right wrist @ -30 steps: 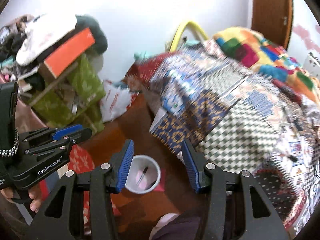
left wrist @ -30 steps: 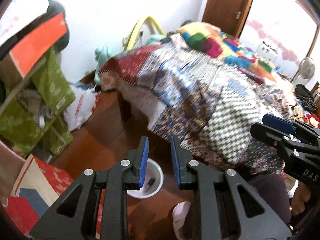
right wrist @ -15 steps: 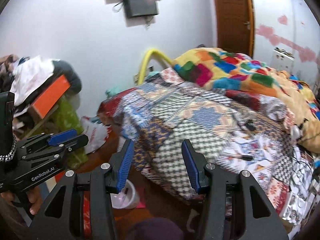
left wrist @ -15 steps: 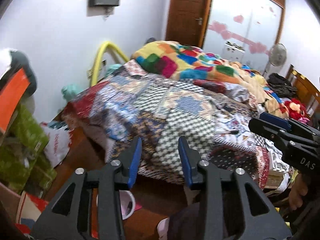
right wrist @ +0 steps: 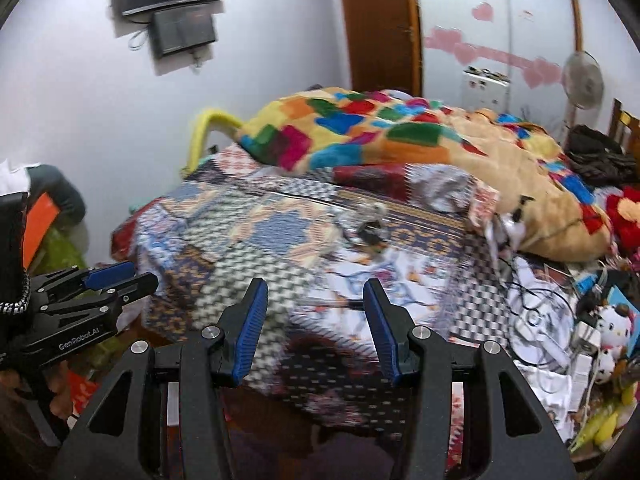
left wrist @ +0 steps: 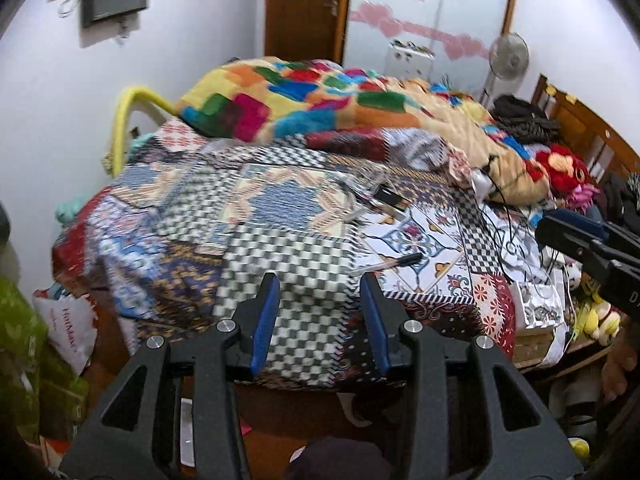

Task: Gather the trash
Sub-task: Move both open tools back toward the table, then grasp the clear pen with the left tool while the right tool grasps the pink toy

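The trash I can make out lies on the patchwork bedspread (left wrist: 280, 216): a crumpled clear wrapper (left wrist: 360, 184) near the middle of the bed, a small dark packet (left wrist: 390, 198) touching it, and a pen (left wrist: 394, 262) nearer the front edge (whether the pen counts as trash I cannot say). None of these is held. My left gripper (left wrist: 320, 320) hangs above the bed's near corner, its blue pads (left wrist: 266, 316) apart with only the checked cloth seen between them; my right gripper (right wrist: 316, 324) is likewise parted and empty, and it appears again at the right edge of the left view. No bin or bag for the trash shows in either view, so I cannot tell from here how much has been collected. Beyond the litter lie a multicoloured blanket (left wrist: 320, 104), tangled cables (right wrist: 532, 312) and soft toys (right wrist: 612, 320) along the bed's right side, and a fan (left wrist: 508, 56) by the wardrobe. I judge the bed items remain, with the pen closest to hand.
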The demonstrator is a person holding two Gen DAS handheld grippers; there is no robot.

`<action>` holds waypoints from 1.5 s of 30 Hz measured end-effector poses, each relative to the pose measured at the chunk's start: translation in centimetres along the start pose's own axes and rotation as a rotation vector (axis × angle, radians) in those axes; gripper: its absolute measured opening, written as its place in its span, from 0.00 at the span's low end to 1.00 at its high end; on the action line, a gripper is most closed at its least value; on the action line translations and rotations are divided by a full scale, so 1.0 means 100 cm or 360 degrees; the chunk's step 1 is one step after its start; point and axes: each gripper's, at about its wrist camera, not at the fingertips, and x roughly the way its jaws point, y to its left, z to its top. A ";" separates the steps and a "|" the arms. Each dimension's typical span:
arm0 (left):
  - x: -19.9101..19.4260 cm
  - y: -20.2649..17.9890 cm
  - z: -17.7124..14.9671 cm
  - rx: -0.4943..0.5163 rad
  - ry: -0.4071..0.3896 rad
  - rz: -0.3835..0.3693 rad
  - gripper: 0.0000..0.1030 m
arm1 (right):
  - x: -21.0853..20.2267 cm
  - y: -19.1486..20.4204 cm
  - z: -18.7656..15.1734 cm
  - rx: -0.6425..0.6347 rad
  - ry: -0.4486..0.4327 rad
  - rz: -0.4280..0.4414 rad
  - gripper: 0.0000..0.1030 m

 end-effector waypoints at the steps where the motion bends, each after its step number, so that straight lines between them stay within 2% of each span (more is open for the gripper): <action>1: 0.010 -0.006 0.003 0.0018 0.0021 -0.0015 0.40 | 0.003 -0.010 0.000 0.0016 0.0012 -0.0024 0.45; 6: 0.061 -0.028 0.012 0.0080 0.0148 -0.0097 0.40 | 0.016 -0.046 -0.006 0.0075 0.0067 -0.0092 0.45; 11: 0.127 -0.056 0.012 0.0192 0.0327 -0.0118 0.40 | 0.039 -0.078 -0.016 0.0146 0.0163 -0.0146 0.45; 16: 0.184 -0.074 0.006 0.0308 0.0473 -0.0137 0.40 | 0.069 -0.100 -0.024 0.0194 0.0282 -0.0144 0.45; 20: 0.219 -0.076 0.006 0.0348 0.0541 -0.0157 0.40 | 0.091 -0.108 -0.027 0.0204 0.0354 -0.0126 0.45; 24: 0.233 -0.082 0.009 0.0393 0.0516 -0.0191 0.40 | 0.110 -0.112 -0.026 0.0189 0.0402 -0.0115 0.45; 29: 0.245 -0.090 0.009 0.0439 0.0516 -0.0296 0.40 | 0.131 -0.119 -0.019 0.0199 0.0433 -0.0095 0.45; 34: 0.248 -0.093 0.007 0.0475 0.0477 -0.0312 0.38 | 0.148 -0.119 -0.012 0.0185 0.0444 -0.0071 0.45; 36: 0.247 -0.090 0.006 0.0457 0.0465 -0.0303 0.29 | 0.158 -0.117 -0.010 0.0168 0.0455 -0.0066 0.45; 37: 0.246 -0.087 0.006 0.0440 0.0460 -0.0291 0.17 | 0.163 -0.116 -0.009 0.0166 0.0462 -0.0056 0.45; 38: 0.246 -0.084 0.006 0.0422 0.0462 -0.0289 0.11 | 0.168 -0.115 -0.008 0.0166 0.0470 -0.0044 0.45; 41: 0.245 -0.071 0.006 0.0319 0.0486 -0.0319 0.07 | 0.186 -0.110 -0.006 0.0161 0.0496 0.0004 0.45; 45: 0.244 -0.064 0.004 0.0239 0.0486 -0.0274 0.07 | 0.212 -0.102 -0.007 0.0122 0.0535 0.0016 0.45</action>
